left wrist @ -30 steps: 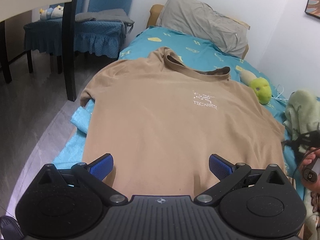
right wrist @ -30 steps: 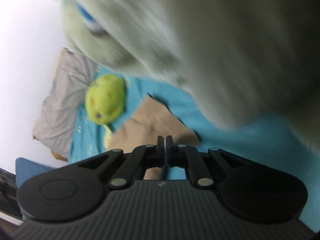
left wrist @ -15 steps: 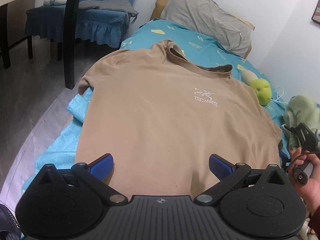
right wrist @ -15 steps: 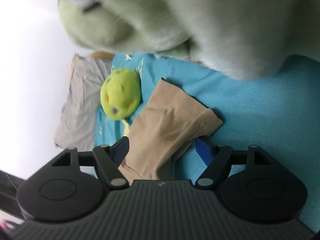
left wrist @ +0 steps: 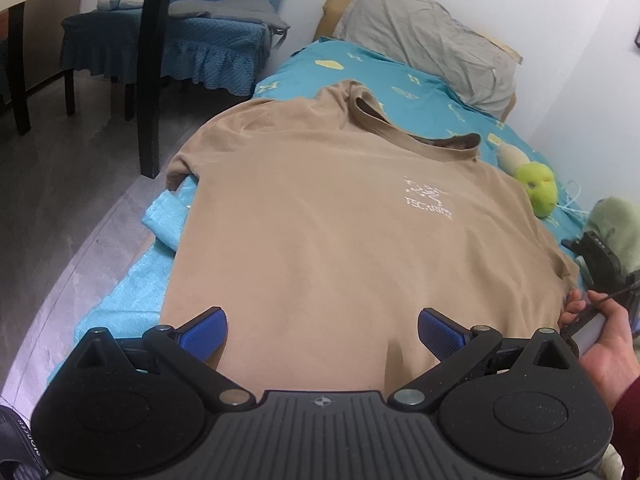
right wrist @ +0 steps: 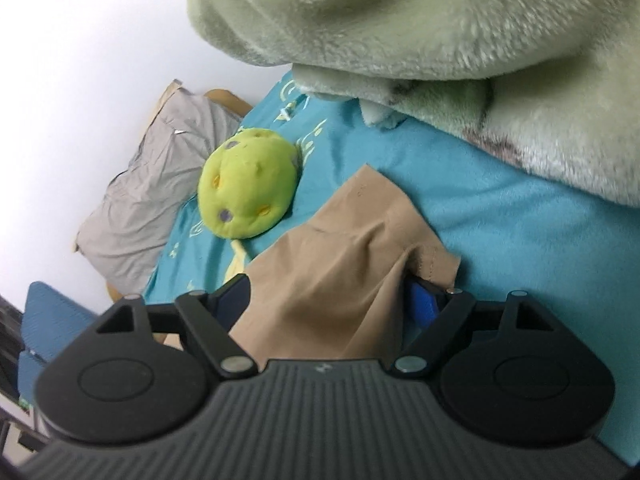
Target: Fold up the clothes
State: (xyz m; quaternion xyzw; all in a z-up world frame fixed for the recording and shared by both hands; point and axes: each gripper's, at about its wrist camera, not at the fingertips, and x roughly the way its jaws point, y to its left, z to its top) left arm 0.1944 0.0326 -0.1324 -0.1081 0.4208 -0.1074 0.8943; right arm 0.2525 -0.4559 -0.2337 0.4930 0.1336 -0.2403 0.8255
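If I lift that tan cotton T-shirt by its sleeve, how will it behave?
The tan cotton T-shirt is probably floppy: its sleeve already buckles between the opening right tongs. It looks thin and light. It may drag across the turquoise bedsheet.

Left gripper (left wrist: 322, 330): black ribbed body, two round side discs, silver pivot screws, blue textured pads (left wrist: 202, 332). Beside it, a hand (left wrist: 604, 344) in a dark red sleeve (left wrist: 628, 420).

White chest print on tan T-shirt (left wrist: 360, 232): small logo above "TECARIBY", last letters unclear.
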